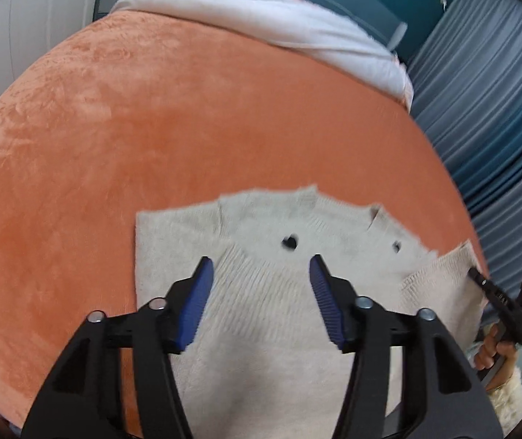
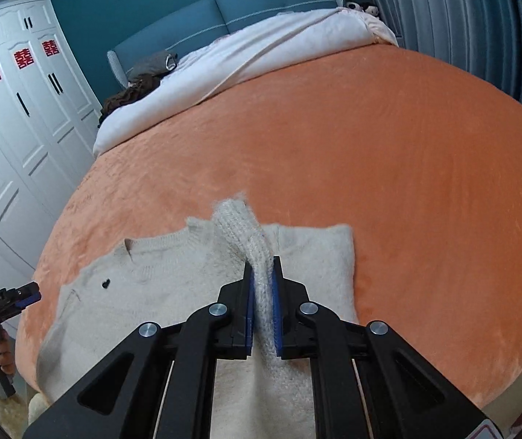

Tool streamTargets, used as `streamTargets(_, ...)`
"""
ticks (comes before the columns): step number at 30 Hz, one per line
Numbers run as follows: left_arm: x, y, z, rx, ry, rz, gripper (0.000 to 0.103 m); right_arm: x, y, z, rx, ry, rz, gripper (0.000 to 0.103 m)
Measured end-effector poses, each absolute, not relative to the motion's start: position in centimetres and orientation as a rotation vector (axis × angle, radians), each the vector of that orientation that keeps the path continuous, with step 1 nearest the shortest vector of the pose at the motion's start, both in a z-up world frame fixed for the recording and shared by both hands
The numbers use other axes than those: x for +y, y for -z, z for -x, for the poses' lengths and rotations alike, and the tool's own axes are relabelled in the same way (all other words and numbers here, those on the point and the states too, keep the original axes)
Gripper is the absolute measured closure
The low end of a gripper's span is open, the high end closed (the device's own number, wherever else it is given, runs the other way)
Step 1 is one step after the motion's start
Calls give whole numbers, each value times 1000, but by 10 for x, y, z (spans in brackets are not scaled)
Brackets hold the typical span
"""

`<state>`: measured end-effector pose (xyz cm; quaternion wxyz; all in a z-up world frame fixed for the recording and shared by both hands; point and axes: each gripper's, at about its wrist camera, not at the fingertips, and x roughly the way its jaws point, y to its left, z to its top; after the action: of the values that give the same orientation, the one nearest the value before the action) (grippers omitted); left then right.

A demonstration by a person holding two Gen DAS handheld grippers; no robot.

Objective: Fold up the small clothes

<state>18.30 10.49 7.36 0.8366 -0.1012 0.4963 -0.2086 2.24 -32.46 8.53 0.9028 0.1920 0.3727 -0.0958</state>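
A small cream knit sweater (image 1: 272,292) lies flat on the orange bedspread (image 1: 151,128), with small black heart marks on its chest. My left gripper (image 1: 261,267) hovers open above the sweater's middle, blue pads apart. My right gripper (image 2: 262,267) is shut on a ribbed part of the sweater (image 2: 239,226), a cuff or hem edge, lifted a little off the rest of the sweater (image 2: 133,292). The right gripper also shows at the right edge of the left wrist view (image 1: 498,300). The left gripper shows at the left edge of the right wrist view (image 2: 19,296).
A white duvet (image 2: 242,58) is bunched at the head of the bed with dark clothes (image 2: 129,95) beside it. White wardrobes (image 2: 16,117) stand on one side, blue-grey curtains (image 1: 498,128) on the other. The bedspread (image 2: 407,183) stretches wide beyond the sweater.
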Motion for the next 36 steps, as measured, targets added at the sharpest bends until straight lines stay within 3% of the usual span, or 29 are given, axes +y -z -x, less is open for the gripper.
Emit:
streamTargets(5, 98, -29, -181, 1137, 417, 167, 49, -320, -58, -11, 829, 214, -423, 94)
streamTargets(6, 97, -26, -180, 1131, 416, 168, 55, -320, -56, -11, 833, 213, -430, 94)
streamTargets(7, 97, -25, -180, 1128, 420, 173, 81, -320, -55, -10, 835, 211, -436, 94)
streamTargets(8, 99, -25, -180, 1130, 427, 193, 94, -320, -54, -10, 835, 209, -438, 94)
streamTargets(21, 131, -164, -193, 763, 428, 343, 96, -362, -143, -10, 513, 154, -598, 95)
streamTargets(24, 123, -144, -223, 807, 369, 301, 96, -381, -123, -36, 546, 189, -638, 95)
streamTargets(28, 110, -69, -254, 986, 278, 241, 96, -400, -49, -80, 752, 261, -690, 95)
streamTargets(32, 110, -17, -254, 1075, 220, 202, 95, -398, -11, -98, 866, 297, -608, 95)
streamTargets(35, 113, -11, -252, 1077, 205, 215, 90, -392, -15, -101, 873, 303, -584, 89)
streamTargets(36, 113, -15, -250, 1073, 197, 218, 83, -388, -23, -99, 859, 315, -563, 86)
